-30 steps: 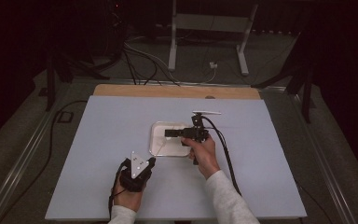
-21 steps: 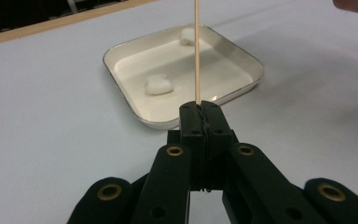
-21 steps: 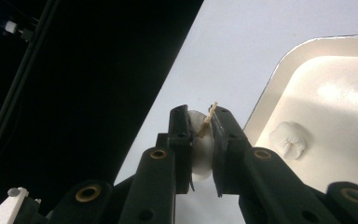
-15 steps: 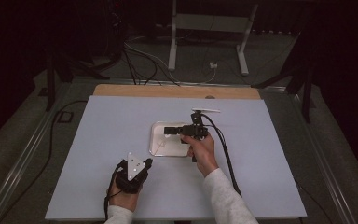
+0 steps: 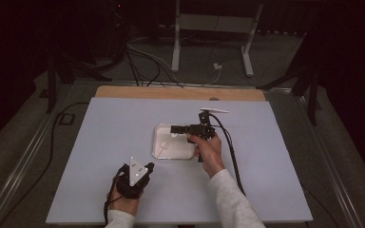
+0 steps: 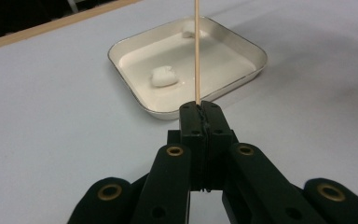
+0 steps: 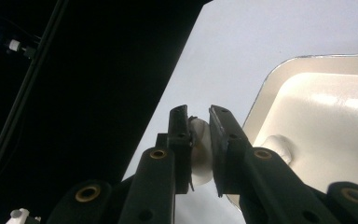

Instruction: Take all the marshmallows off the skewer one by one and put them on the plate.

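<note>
Nearest the person, the left gripper [image 5: 145, 167] sits low on the pale blue table [image 5: 100, 142], held in the left hand [image 5: 126, 194] near the table's front edge, with its grey three-cornered plate facing up. Its jaws are pressed fully together on a thin wooden skewer [image 6: 197, 51], which is pinched at its lower end between the fingertips [image 6: 191, 114] and stands straight up out of them in the left gripper view. Just beyond those tips lies a shallow white square tray [image 6: 256, 49] holding two small white lumps: one marshmallow-like piece [image 6: 164, 76] near the tray's middle and another small piece [image 6: 188, 33] at its far wall. Farther out, the right gripper [image 5: 175, 129] is held by the right hand [image 5: 208, 149] over the tray's far right part, pointing leftward across it. Its jaws are narrowly apart and closed on a white marshmallow [image 7: 199, 147], which sits squeezed between the two fingers [image 7: 179, 135], a little back from their tips and bulging below them. Behind the table, cables and a white metal stand [image 5: 214, 23] lie on the dark floor.
</note>
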Demonstrator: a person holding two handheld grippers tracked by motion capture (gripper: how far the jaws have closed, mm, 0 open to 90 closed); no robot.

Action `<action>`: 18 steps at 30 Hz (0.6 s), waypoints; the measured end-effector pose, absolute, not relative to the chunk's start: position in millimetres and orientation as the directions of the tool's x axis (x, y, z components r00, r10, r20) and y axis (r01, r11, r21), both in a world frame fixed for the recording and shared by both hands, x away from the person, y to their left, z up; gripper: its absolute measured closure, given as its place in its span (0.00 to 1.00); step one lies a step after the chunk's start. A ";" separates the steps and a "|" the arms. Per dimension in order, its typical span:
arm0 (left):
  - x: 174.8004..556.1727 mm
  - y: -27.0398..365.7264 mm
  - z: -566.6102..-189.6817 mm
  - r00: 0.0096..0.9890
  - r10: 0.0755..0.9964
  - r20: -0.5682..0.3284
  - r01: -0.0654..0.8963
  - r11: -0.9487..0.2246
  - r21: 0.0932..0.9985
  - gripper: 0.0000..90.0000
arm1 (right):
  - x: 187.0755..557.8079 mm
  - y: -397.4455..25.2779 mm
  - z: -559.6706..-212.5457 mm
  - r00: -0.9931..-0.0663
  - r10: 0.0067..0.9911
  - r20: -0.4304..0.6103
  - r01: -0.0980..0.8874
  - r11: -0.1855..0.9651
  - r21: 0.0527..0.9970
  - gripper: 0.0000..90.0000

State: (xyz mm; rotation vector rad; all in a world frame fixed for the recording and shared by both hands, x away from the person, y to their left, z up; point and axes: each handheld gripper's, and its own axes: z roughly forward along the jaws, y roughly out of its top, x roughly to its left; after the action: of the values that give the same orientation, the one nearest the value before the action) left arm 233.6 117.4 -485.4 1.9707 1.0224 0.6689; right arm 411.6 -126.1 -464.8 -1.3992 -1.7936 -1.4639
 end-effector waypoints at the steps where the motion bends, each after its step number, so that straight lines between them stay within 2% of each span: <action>1: 233.3 117.6 -485.6 0.535 0.840 0.088 0.417 -0.353 0.837 1.00 | 411.9 -126.2 -464.7 -0.394 0.425 0.815 0.883 -0.070 0.464 0.89; 14: 232.5 120.9 -487.0 0.536 0.838 0.098 0.427 -0.370 0.825 1.00 | 416.2 -128.7 -466.2 -0.390 0.424 0.817 0.883 -0.078 0.462 0.93; 18: 232.3 122.0 -487.7 0.537 0.838 0.103 0.430 -0.377 0.820 1.00 | 415.4 -128.5 -465.5 -0.406 0.452 0.794 0.875 -0.059 0.481 0.95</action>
State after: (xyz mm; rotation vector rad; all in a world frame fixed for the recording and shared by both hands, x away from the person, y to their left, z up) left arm 232.3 122.0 -487.7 2.0028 1.0256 0.6705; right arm 415.4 -128.5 -465.5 -1.4130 -1.8305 -1.4594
